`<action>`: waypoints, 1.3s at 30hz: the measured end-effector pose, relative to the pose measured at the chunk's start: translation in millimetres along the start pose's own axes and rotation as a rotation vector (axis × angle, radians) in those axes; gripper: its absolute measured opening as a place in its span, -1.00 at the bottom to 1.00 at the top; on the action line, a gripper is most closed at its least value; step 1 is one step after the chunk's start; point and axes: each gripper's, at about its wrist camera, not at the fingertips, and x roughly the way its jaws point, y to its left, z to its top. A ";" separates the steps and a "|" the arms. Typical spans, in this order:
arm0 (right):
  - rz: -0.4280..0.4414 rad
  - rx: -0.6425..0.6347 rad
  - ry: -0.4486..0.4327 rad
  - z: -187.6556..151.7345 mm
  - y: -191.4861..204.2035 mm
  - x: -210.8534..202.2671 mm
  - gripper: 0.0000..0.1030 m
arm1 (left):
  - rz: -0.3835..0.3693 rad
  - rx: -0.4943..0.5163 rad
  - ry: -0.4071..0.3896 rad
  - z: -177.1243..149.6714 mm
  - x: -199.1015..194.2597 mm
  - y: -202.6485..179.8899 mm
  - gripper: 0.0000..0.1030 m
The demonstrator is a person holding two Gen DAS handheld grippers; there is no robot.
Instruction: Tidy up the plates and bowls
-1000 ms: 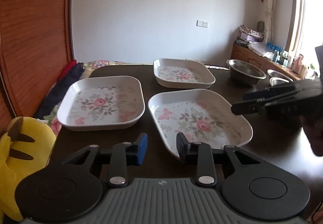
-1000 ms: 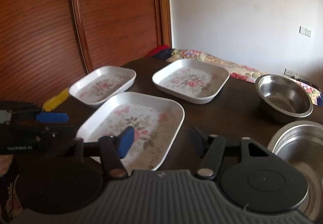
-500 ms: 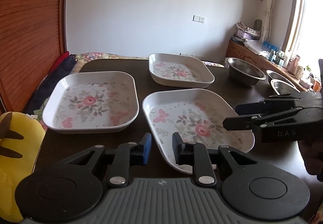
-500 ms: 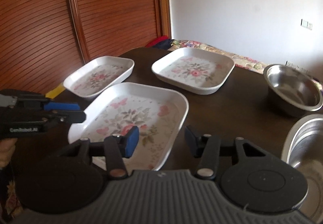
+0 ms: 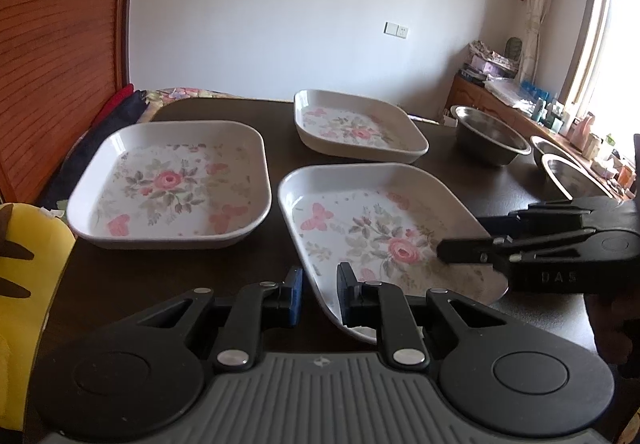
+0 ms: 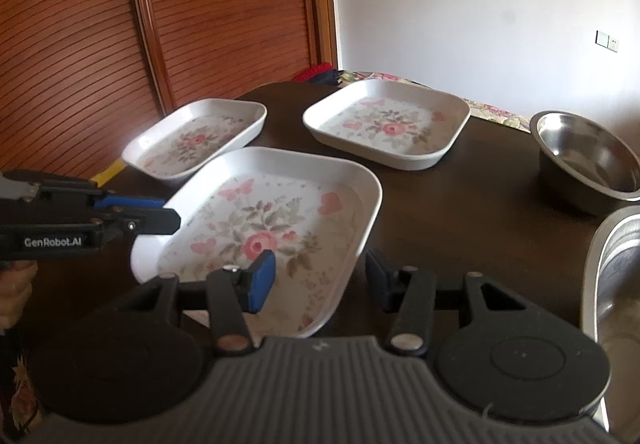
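Both tongs are at the near plate (image 5: 384, 232), one on each side of it. The left tongs (image 5: 319, 294) are open only a little, with the plate's left edge in the gap between the pads. The right tongs (image 6: 320, 280) are open wider, and the plate's right edge sits in the gap between them. Neither looks closed on the plate yet, though it is hard to be sure.

To do this well, I think each pair should slide a bit further over the edge, squeeze at the same time, and lift the plate flat so it does not tip.

Two more plates sit further ahead: one (image 5: 168, 183) front-left of the left tongs, one (image 5: 358, 125) beyond the near plate. A steel bowl (image 6: 584, 159) is far right of the right tongs. Another bowl (image 6: 616, 276) is cut off at the edge. The plate's near corner hides under the tongs, so the grip there cannot be seen. All rest on the dark counter (image 6: 460, 211).
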 end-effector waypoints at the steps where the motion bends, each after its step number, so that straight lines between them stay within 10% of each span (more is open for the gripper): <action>1: 0.003 0.004 0.004 -0.6 -0.5 1.4 -0.14 | 0.004 0.000 -0.003 -0.8 0.2 -0.3 -0.14; 9: -0.007 0.034 -0.013 -5.2 -6.8 -2.1 -0.55 | 0.000 0.001 -0.023 -6.5 -10.0 -3.7 -0.24; 39: -0.021 0.096 -0.111 -52.8 2.6 -73.9 -0.60 | -0.027 0.081 -0.033 -53.0 -66.5 -50.0 -0.24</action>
